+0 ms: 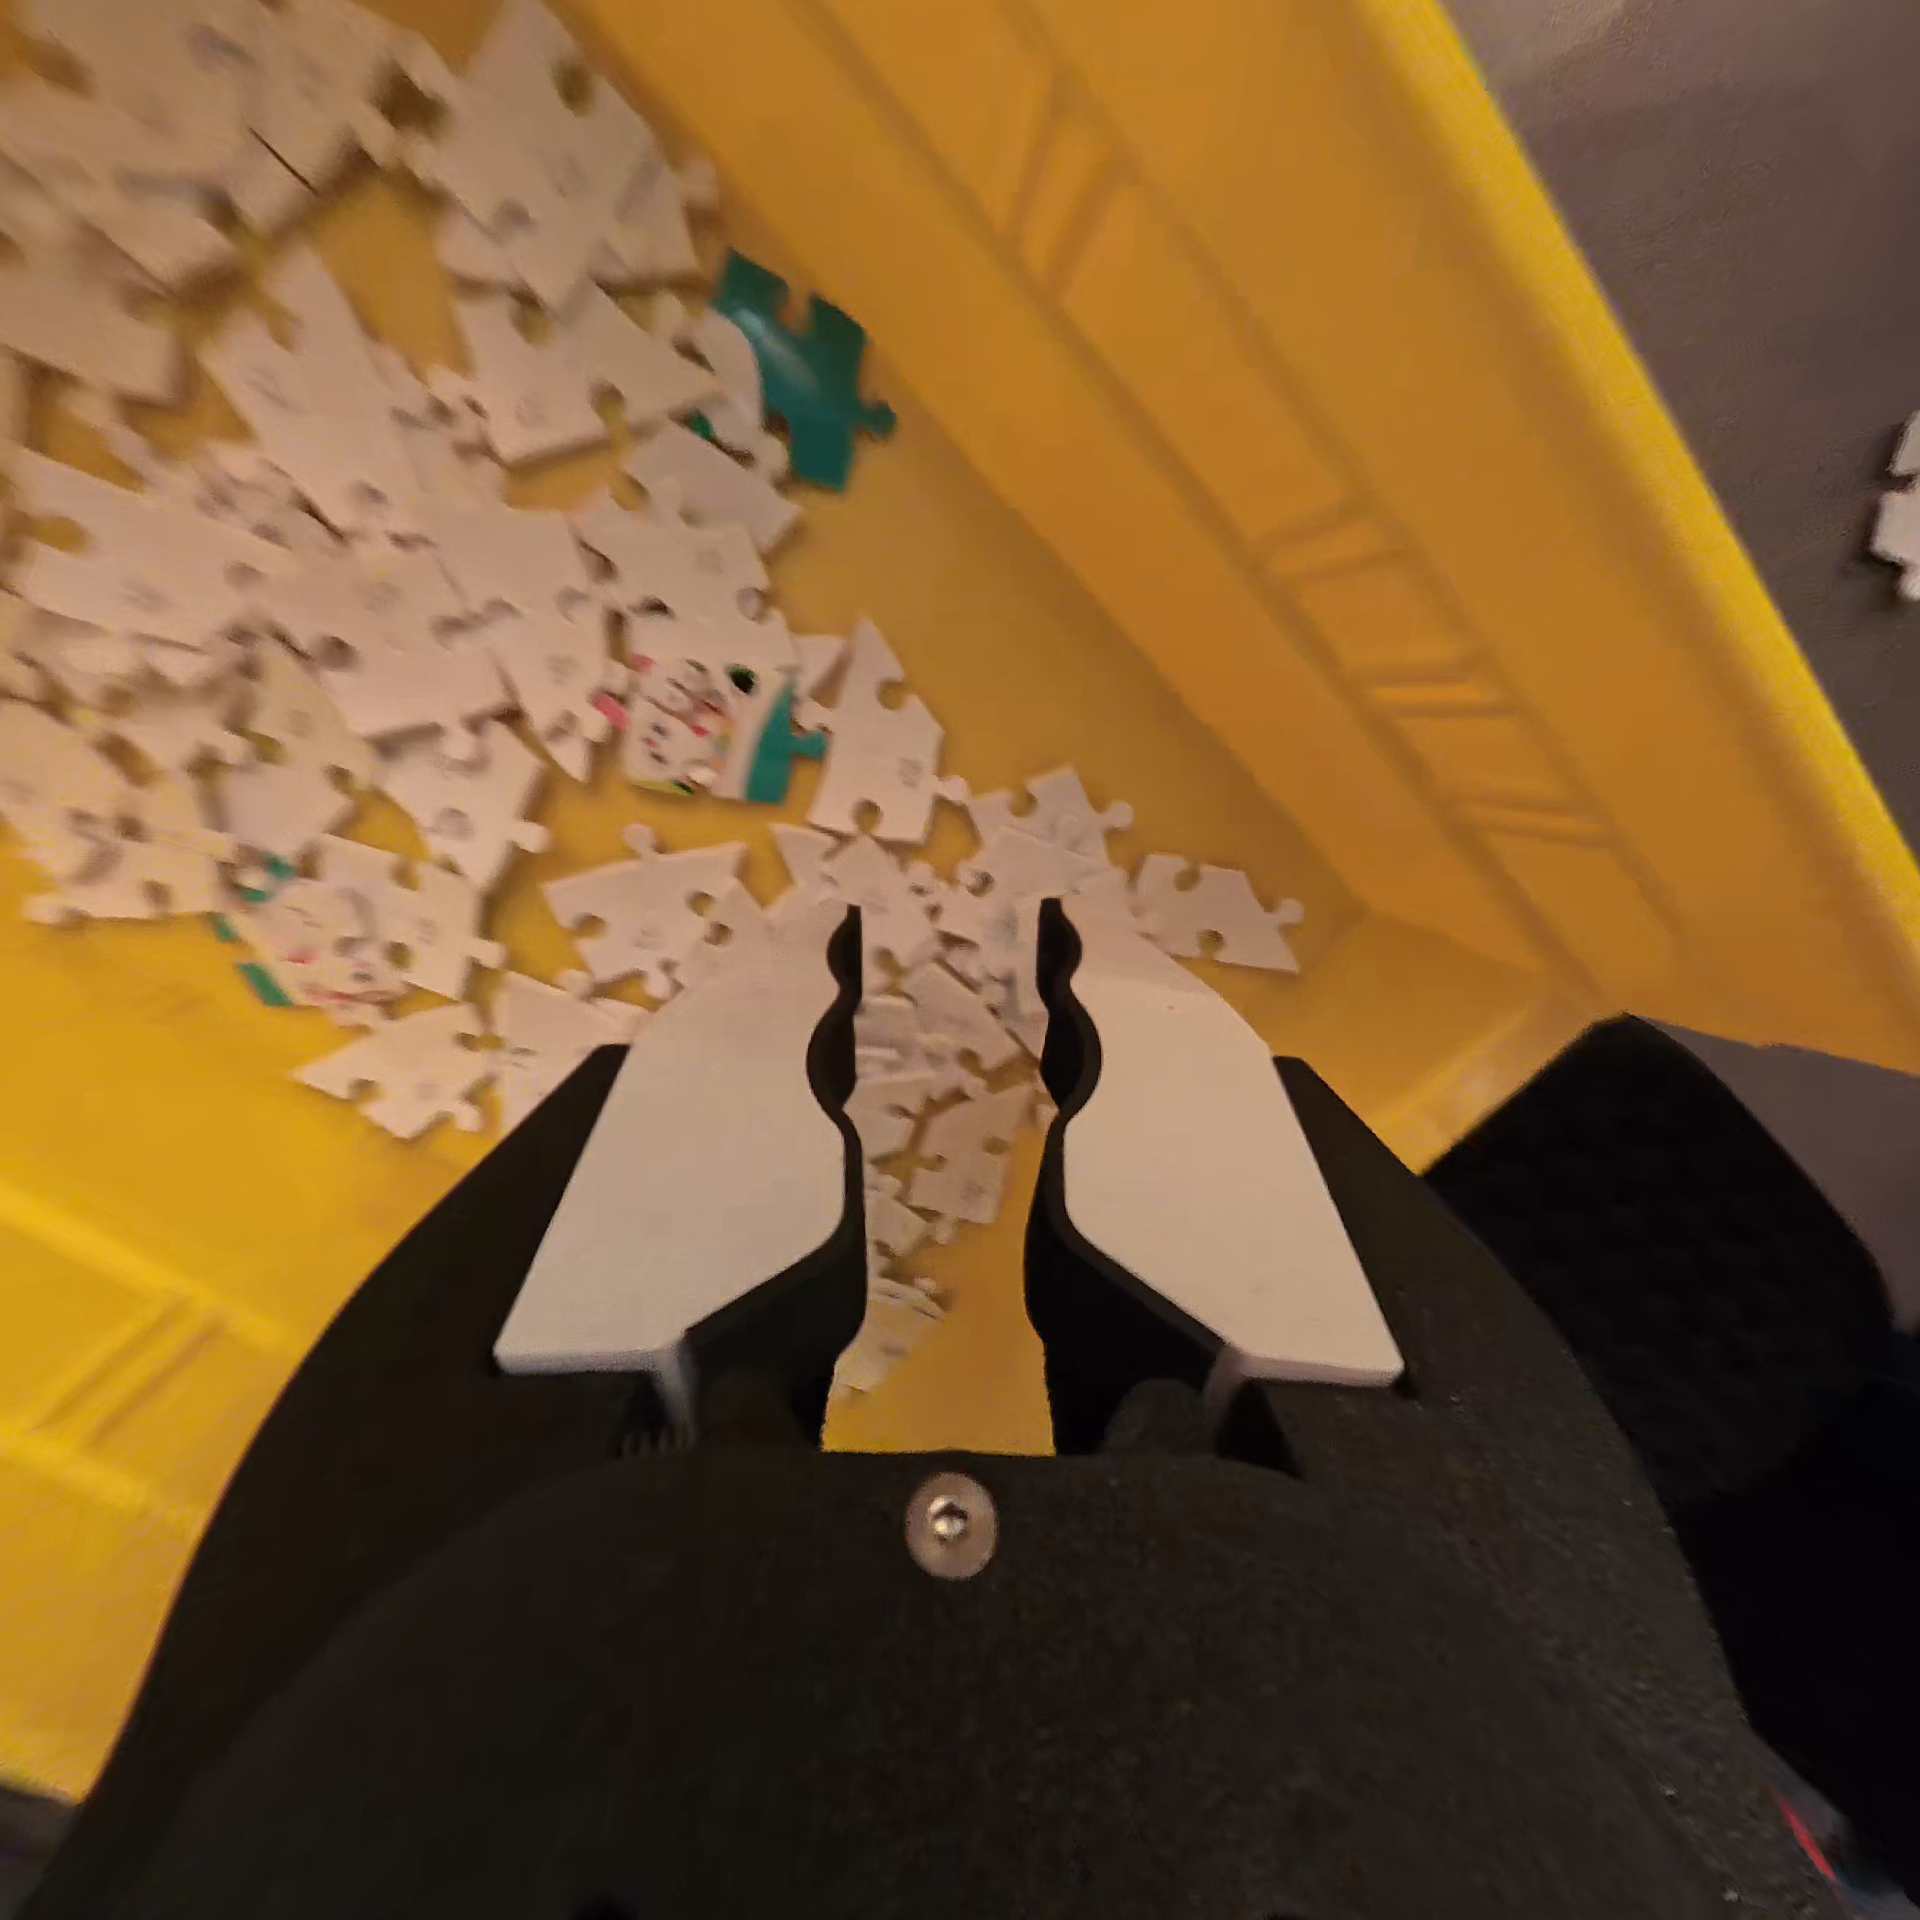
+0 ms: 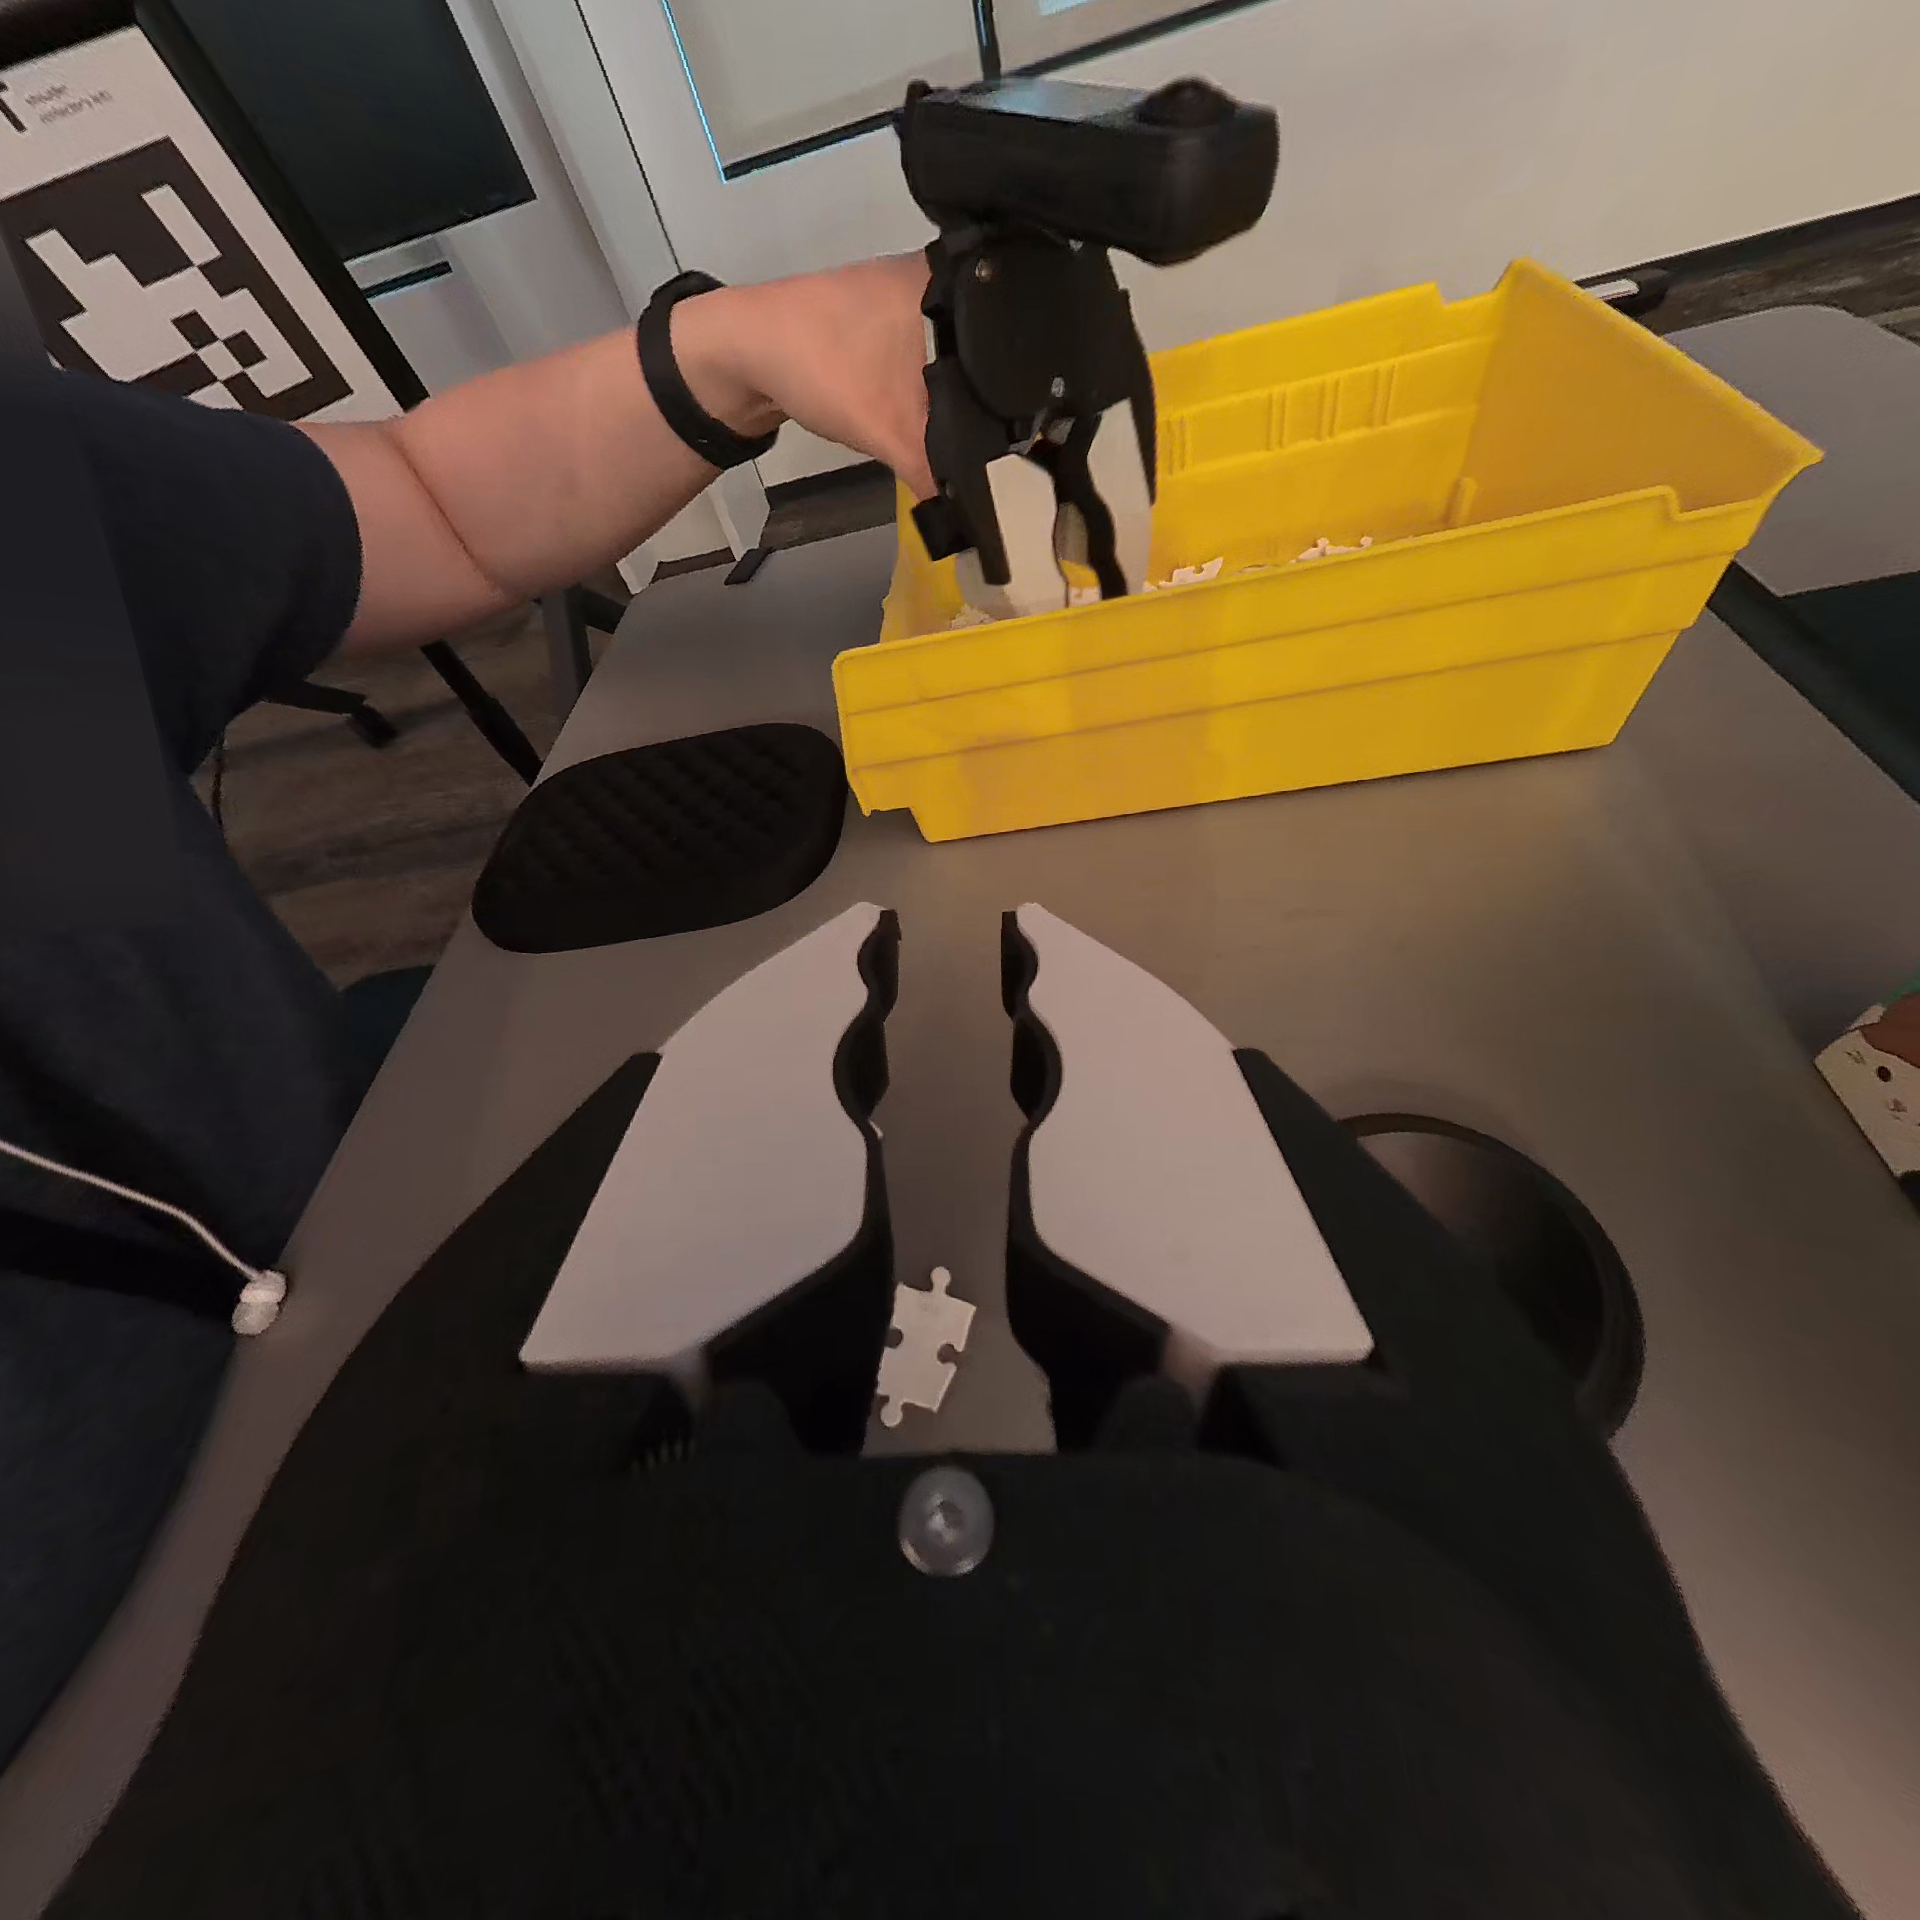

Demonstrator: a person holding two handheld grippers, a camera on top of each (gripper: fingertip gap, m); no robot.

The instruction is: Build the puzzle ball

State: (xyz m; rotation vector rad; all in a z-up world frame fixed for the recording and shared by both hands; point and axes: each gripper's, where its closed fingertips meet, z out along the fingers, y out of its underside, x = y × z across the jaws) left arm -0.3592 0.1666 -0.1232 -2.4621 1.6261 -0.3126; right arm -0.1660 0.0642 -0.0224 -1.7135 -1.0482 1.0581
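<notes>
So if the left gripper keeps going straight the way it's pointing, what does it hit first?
Most likely the loose white puzzle pieces heaped in the yellow bin. The left gripper points down into that pile with its jaws open and nothing between them; how near the tips are is unclear through the blur.

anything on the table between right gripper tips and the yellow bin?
Nothing: right wrist view shows bare grey table between the right gripper and the yellow bin.

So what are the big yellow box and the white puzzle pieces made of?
The yellow box looks like moulded plastic: smooth, slightly shiny walls with ribs. The white puzzle pieces look like thin matte plastic or card; the blur leaves that open.
</notes>
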